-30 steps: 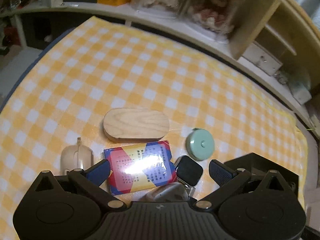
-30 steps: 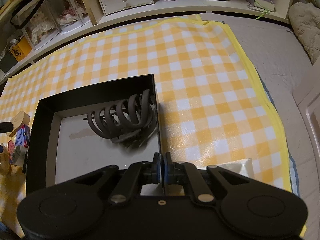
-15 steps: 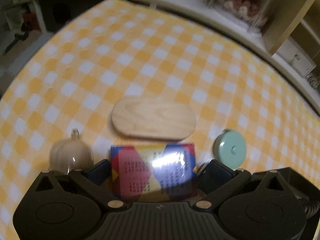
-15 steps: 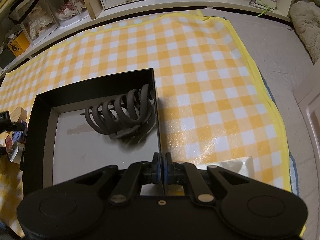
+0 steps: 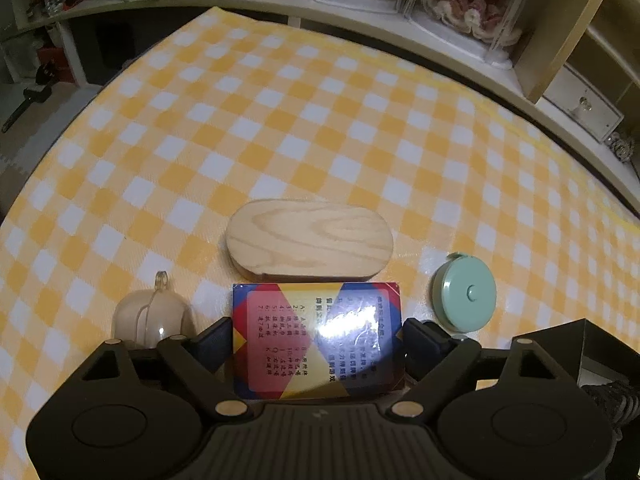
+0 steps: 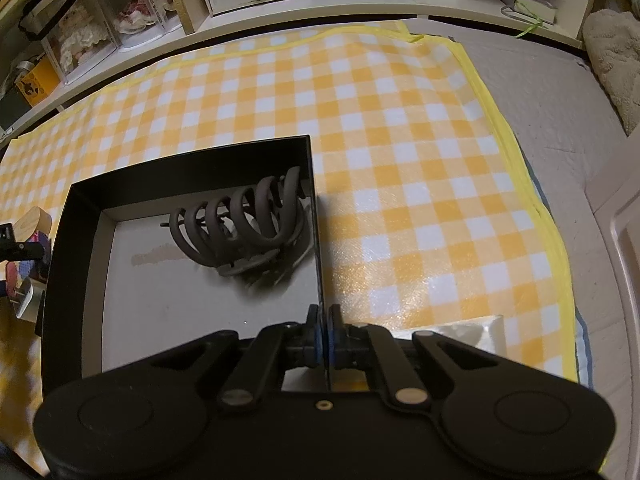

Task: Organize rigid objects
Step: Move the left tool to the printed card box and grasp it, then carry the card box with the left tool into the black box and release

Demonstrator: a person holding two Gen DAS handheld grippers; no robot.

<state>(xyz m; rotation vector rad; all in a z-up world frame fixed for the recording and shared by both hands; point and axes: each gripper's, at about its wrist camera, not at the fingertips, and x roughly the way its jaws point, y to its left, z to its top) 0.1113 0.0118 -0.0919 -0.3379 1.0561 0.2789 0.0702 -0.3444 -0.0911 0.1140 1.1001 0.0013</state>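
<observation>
Cards (image 5: 318, 338) in a bright red, blue and yellow box are sitting between the two fingers of the left tool (image 5: 316, 340). The fingers are closing in on the box from both sides, and it looks like they are just reaching its edges, so the grab is happening now. The card box is lying on the yellow checked cloth (image 5: 280, 120), just in front of a wooden oval box (image 5: 310, 246). A green tape measure (image 5: 466, 300) is sitting to one side and a see-through plastic piece (image 5: 150, 316) to the other.

The right tool (image 6: 322, 338) is pressed together on the side wall of the black box (image 6: 72, 232), pinching it so it does not slide. A dark hair clip (image 6: 244, 226) is already lying inside that box.

Next, I think the left tool needs to squeeze the card box firmly, lift it straight up without bumping the wooden box, and carry it over into the black box.
</observation>
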